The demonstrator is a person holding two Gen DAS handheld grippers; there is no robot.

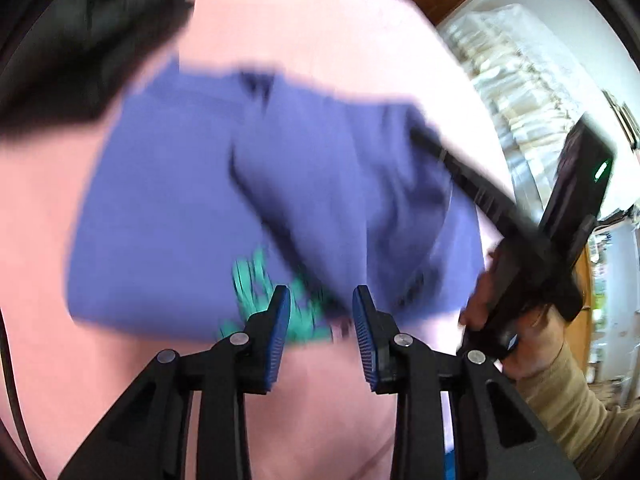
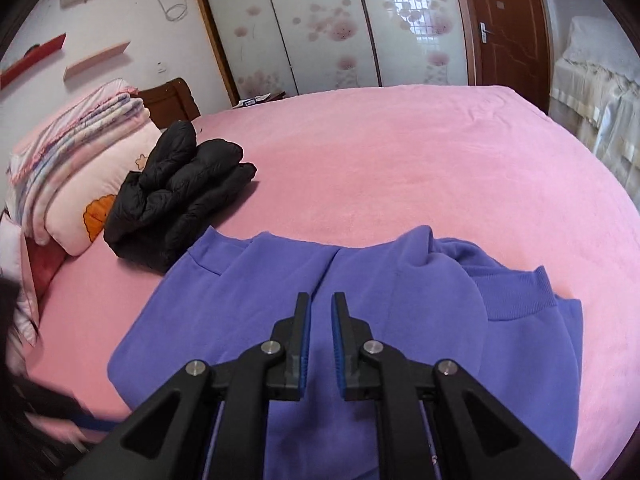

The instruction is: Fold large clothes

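Observation:
A purple sweatshirt (image 2: 248, 312) lies partly folded on the pink bed (image 2: 400, 160); its ribbed hem (image 2: 516, 296) shows at the right. In the blurred left wrist view the sweatshirt (image 1: 192, 216) shows a green print (image 1: 256, 280) near my fingertips. My left gripper (image 1: 320, 304) is open and empty just above the garment's near edge. My right gripper (image 2: 322, 304) hovers over the sweatshirt's middle, jaws slightly apart and holding nothing. The right gripper also shows in the left wrist view (image 1: 532, 240), held by a hand at the sweatshirt's right side.
A folded black puffer jacket (image 2: 180, 196) lies on the bed left of the sweatshirt, also in the left wrist view (image 1: 80, 28). Stacked pillows and quilts (image 2: 76, 160) sit at the headboard. A wardrobe (image 2: 320, 24), a door (image 2: 508, 28) and a covered piece of furniture (image 2: 596, 92) stand beyond.

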